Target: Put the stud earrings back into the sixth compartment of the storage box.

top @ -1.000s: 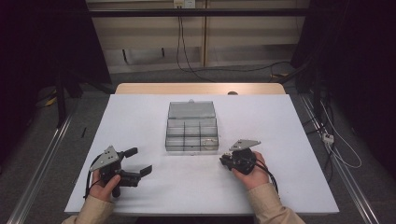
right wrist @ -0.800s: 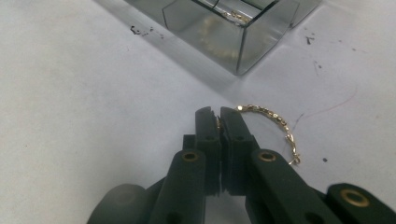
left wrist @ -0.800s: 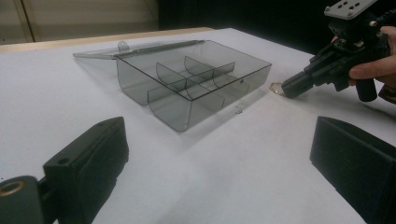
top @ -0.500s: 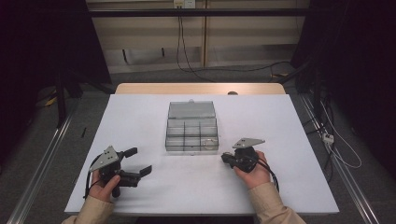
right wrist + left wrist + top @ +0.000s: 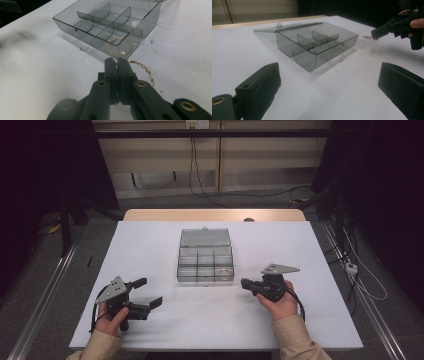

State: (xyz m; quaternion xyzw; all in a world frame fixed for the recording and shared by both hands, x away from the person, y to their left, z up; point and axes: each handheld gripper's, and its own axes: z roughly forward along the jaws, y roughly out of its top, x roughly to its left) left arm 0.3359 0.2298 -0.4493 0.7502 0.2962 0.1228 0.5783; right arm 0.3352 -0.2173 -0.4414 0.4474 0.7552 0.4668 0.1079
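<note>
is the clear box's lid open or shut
Open. The lid lies folded back flat on the table behind the clear box, so the dividers and compartments are uncovered in all three views.

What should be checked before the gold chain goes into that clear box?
1. Chain gripped: right gripper is shut on the gold chain, which hangs beside its jaws. Ok.
2. Box open: the clear box has its lid folded back. Ok.
3. Free compartment: several look empty; the nearest holds something gold. Ok.
4. Path clear: bare table lies between gripper and box. Ok.
5. Left gripper out of the way: open, away from the box. Ok.
6. Grip firm enough: cannot tell.
</note>
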